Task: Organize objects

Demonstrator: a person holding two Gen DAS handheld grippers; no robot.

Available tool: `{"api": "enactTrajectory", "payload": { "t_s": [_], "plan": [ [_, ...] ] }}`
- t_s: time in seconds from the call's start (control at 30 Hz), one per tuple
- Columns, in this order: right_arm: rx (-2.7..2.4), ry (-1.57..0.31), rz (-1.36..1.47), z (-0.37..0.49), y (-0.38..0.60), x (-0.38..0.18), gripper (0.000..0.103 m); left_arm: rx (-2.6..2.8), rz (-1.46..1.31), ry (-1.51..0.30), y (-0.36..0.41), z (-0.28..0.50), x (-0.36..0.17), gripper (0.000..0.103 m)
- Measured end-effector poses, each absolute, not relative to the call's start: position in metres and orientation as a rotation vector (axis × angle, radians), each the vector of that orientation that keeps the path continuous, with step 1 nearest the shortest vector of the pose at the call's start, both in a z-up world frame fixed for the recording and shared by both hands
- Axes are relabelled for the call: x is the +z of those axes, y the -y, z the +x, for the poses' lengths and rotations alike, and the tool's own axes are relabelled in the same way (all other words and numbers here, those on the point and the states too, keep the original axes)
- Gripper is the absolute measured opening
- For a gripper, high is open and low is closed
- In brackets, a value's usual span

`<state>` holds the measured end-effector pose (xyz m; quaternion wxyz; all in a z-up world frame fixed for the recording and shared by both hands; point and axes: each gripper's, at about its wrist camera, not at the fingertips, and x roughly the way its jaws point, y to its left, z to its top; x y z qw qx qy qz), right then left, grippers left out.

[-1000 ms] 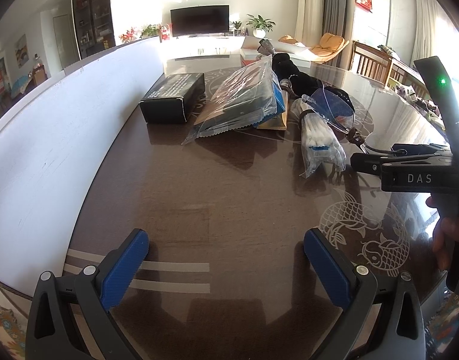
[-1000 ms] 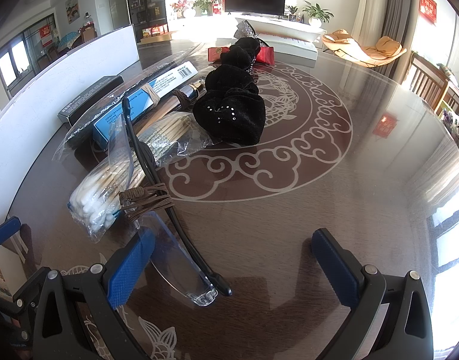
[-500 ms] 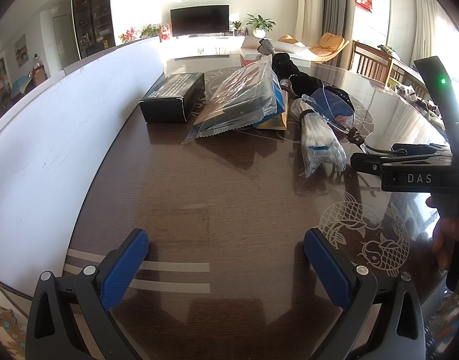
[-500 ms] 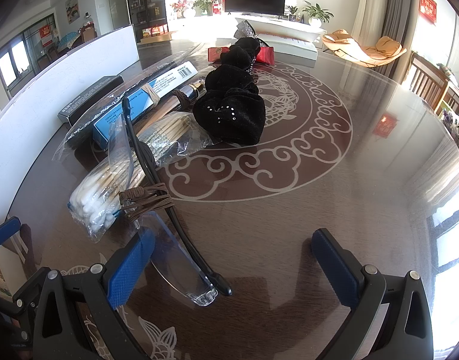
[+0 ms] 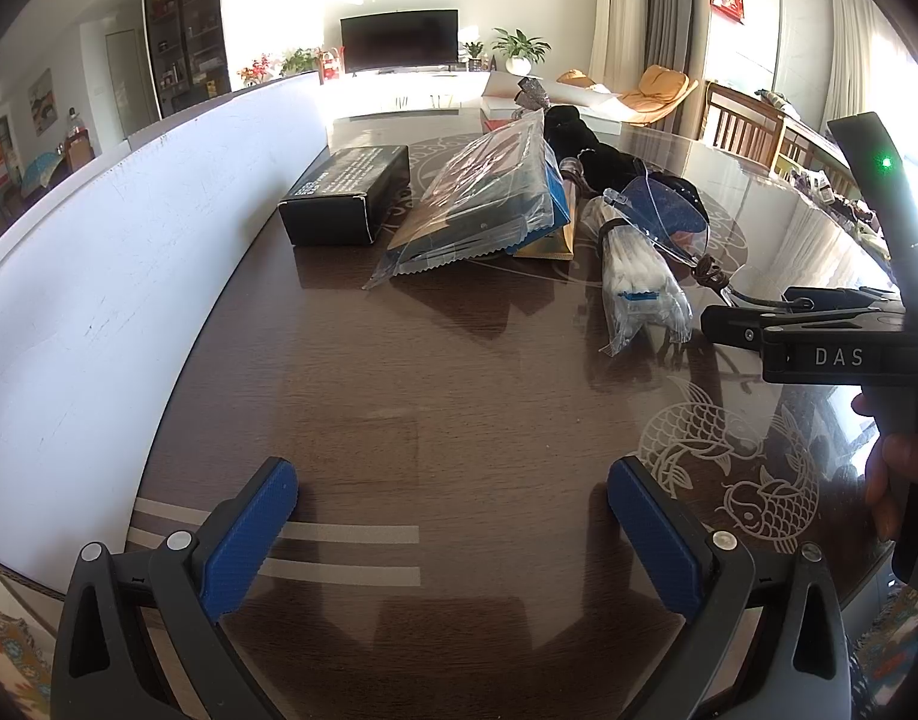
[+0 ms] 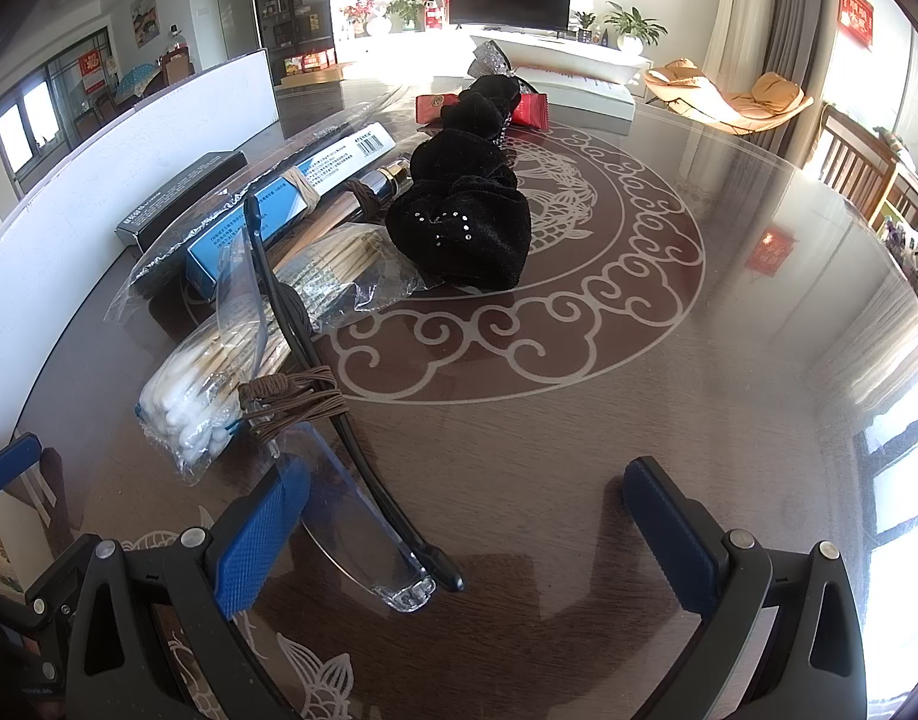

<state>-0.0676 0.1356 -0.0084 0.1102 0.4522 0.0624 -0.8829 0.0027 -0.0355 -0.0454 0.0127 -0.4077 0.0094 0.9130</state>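
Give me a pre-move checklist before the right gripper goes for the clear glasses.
1. Right gripper open: ok, jaws wide apart, nothing held.
2. Left gripper open and out of the way: ok, it hangs over bare table.
3. Clear glasses between the right fingers: not ok, they lie close to the left finger, the right finger far off.
4. Glasses free of other things: not ok, the brown cord is wrapped around the temple and the far end rests on the cotton swab bag.
5. Black cloth clear of the path: ok.
6. Grip firmness on the thin lens: cannot tell.
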Motion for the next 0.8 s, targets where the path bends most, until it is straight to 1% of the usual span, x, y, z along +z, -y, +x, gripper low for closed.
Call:
{"api": "enactTrajectory", "payload": {
  "t_s": [0.8],
  "plan": [
    [-2.594, -0.183, 1.329, -0.0673, -0.1355, -0.0084, 0.103, 2.825, -1.283, -0.039, 0.0376, 0.0041, -0.0474, 0.103]
  ]
}}
